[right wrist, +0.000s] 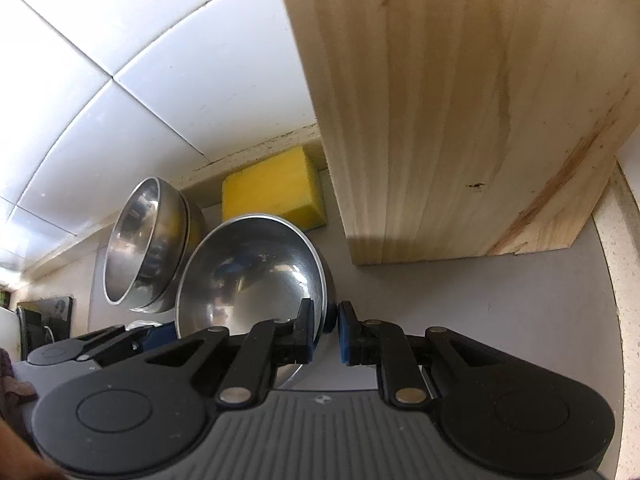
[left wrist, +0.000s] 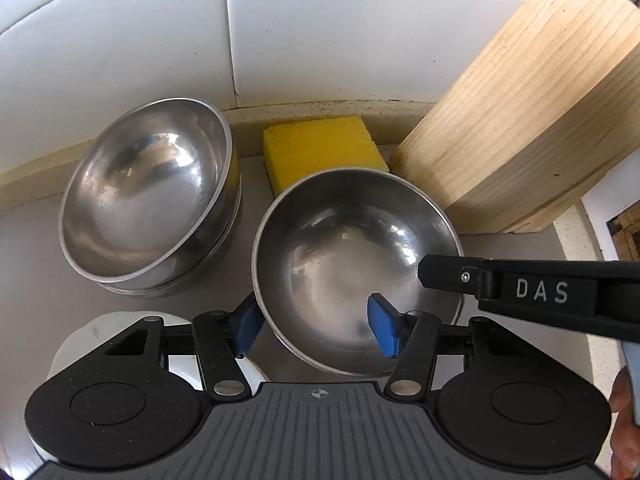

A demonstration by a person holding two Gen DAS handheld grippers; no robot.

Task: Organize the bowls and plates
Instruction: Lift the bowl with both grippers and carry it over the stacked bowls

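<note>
The left gripper (left wrist: 316, 330) straddles the near-left rim of the steel bowl (left wrist: 344, 256), one blue pad outside the wall and one inside. The jaws stand part-way apart; whether the pads press on the metal cannot be told. The right gripper (right wrist: 325, 330) has its jaws drawn in on the bowl's (right wrist: 252, 276) right rim, one finger inside and a blue pad outside, pinching the thin wall. In the left wrist view its black finger, lettered DAS, reaches across the bowl from the right.

The bowl is empty and shiny, and seems to sit on the grey counter (right wrist: 460, 292); its underside is hidden. A white plate (left wrist: 80, 336) lies at the near left, mostly hidden behind the left gripper. Just beyond and to the left of the bowl sits a stack of bowls (left wrist: 148, 196), nested and tilted; how many cannot be counted. Farther back a yellow sponge (left wrist: 320, 148) lies against the white tiled wall (left wrist: 120, 40), its front edge hidden by the bowl. A wooden block (left wrist: 528, 120) stands to the right, cut off at the top.
</note>
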